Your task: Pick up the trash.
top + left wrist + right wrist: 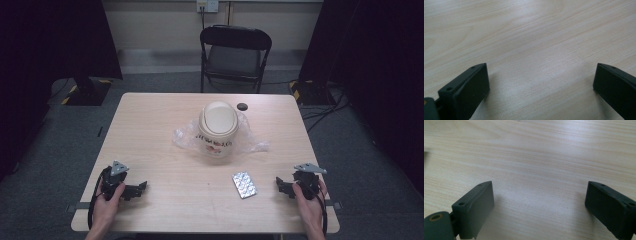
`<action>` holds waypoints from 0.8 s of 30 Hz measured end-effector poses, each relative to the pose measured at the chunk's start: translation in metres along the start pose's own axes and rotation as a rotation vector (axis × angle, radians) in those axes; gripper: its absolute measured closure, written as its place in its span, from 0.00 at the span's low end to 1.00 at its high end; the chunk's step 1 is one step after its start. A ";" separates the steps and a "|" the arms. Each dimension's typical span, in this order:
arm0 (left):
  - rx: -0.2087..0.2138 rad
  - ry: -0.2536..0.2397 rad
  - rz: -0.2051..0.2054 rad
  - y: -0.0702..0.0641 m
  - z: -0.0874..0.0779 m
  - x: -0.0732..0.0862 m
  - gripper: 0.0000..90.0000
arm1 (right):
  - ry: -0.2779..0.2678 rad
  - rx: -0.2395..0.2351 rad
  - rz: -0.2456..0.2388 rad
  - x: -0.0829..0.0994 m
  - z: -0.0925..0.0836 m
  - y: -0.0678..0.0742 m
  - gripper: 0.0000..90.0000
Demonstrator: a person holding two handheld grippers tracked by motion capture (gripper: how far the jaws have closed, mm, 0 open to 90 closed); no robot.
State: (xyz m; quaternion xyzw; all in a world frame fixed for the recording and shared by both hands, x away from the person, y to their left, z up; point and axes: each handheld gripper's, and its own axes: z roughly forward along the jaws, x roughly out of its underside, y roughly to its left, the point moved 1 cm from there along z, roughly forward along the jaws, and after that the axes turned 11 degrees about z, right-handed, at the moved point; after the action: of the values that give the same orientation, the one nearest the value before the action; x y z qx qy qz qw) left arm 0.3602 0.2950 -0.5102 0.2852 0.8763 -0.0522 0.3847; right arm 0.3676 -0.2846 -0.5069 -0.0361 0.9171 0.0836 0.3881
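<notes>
Both tools sitting on the worktop (150, 125), jaws spread wide, gripping nothing: left tool (136, 190) near-left, right tool (283, 186) near-right. Lidded tub (218, 131) sitting mid-worktop on clear plastic (184, 136); blister pack (244, 184) lying near right tool.

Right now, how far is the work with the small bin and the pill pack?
Nothing looks done yet. The swing-lid bin stands on a clear plastic bag, and the blister pack lies untouched on the table. The left gripper and right gripper rest open, holding nothing. All handling remains.
</notes>
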 end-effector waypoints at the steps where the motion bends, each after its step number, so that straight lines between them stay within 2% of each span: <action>1: 0.000 0.000 0.000 0.000 0.000 0.000 0.00 | 0.000 0.000 0.000 0.000 0.000 0.000 0.09; 4: 0.002 -0.003 -0.001 0.000 0.000 0.000 0.00 | 0.001 -0.003 0.001 0.000 0.000 0.000 0.10; 6: 0.000 0.000 0.001 0.000 0.000 0.000 0.00 | -0.010 -0.004 -0.002 -0.001 0.000 0.000 0.15; 13: 0.000 0.000 0.001 0.000 0.000 0.000 0.00 | -0.015 -0.019 -0.024 -0.004 -0.001 0.007 0.16; 16: 0.000 0.000 0.001 0.000 0.000 0.000 0.00 | -0.027 -0.045 -0.032 -0.007 -0.003 0.013 0.16; 20: 0.000 0.000 0.001 0.000 0.000 0.000 0.00 | -0.038 -0.088 -0.067 -0.014 -0.005 0.024 0.16; 24: 0.000 0.000 0.001 0.000 0.000 0.000 0.00 | -0.030 -0.126 -0.094 -0.017 -0.005 0.034 0.16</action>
State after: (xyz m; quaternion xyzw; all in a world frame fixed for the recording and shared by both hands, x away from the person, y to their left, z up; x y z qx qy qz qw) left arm 0.3602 0.2951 -0.5102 0.2858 0.8762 -0.0519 0.3846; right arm 0.3716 -0.2523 -0.4869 -0.1021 0.9013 0.1236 0.4024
